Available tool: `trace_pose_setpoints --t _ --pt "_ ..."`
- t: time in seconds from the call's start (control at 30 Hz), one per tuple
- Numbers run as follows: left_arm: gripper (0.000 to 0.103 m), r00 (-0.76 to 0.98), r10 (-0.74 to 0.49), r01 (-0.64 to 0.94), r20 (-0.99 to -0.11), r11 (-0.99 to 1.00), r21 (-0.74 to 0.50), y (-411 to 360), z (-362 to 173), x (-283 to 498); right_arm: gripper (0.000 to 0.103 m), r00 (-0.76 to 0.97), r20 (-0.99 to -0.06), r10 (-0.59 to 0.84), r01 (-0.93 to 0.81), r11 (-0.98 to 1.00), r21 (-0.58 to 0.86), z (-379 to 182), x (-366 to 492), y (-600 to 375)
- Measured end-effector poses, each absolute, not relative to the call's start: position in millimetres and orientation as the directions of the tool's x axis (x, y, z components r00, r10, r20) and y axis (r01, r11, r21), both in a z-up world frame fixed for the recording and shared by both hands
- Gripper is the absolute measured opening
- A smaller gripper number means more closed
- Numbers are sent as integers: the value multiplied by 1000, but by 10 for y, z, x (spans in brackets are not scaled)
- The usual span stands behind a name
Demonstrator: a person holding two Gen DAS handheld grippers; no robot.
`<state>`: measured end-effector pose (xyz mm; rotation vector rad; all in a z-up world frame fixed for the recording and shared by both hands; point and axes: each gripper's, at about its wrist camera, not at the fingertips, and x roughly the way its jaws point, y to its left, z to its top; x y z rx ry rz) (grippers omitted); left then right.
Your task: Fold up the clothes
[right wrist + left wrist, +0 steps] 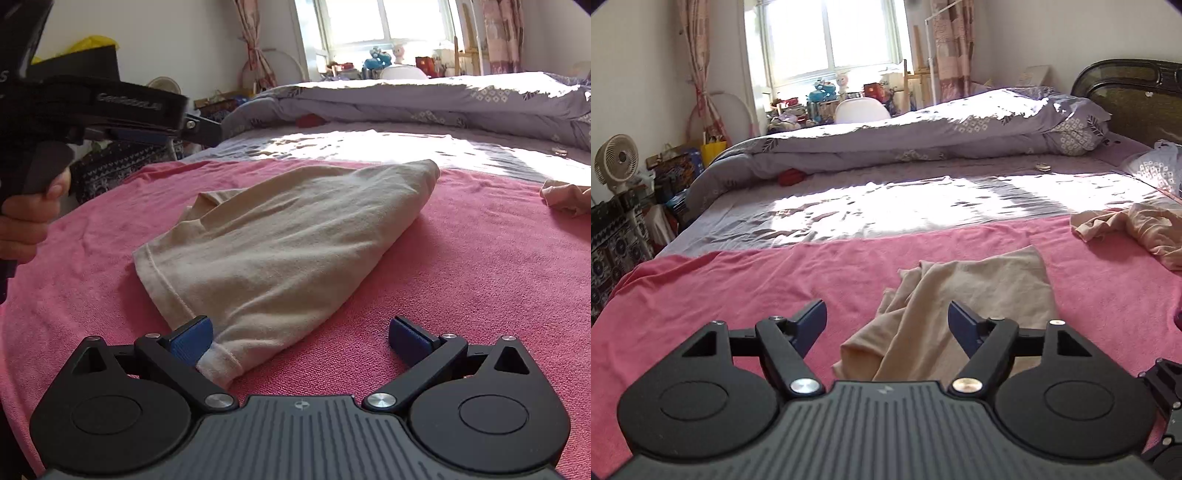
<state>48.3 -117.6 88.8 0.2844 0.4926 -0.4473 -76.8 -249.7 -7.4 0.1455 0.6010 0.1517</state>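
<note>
Your left gripper (887, 320) and right gripper (300, 333) both stand spread, pinching nothing. The beige garment (280, 236) lies part-folded mid pink blanket (480, 266), its corner beside the right gripper, apparently released for regripping.

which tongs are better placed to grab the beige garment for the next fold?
Right, probably. The right tongs sit open and low at the beige garment's near hem corner, one pad beside the fabric. The left tongs hang open above the pink towel, clear of the cloth.
</note>
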Motion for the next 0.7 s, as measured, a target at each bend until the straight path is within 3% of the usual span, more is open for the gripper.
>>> trace_pose_setpoints --t 0.13,0.4,0.53,0.6,0.7 --pt "76 803 -225 430 -552 860 275 -1708 549 966 103 817 -545 189 -100 977 189 -85 -749 -2514" --pt "77 838 124 205 -532 831 517 -2030 -58 1857 103 825 -525 210 -89 965 246 -106 -756 -2588" --pt "84 725 88 150 -683 948 281 -1693 -17 2226 103 828 -513 226 -82 954 287 -115 -754 -2645" --pt "84 703 76 139 -707 961 241 -1590 22 2208 103 830 -509 229 -81 952 296 -117 -757 -2656" --pt "83 712 103 148 -695 945 292 -1601 118 2059 103 830 -507 231 -80 950 303 -122 -751 -2667"
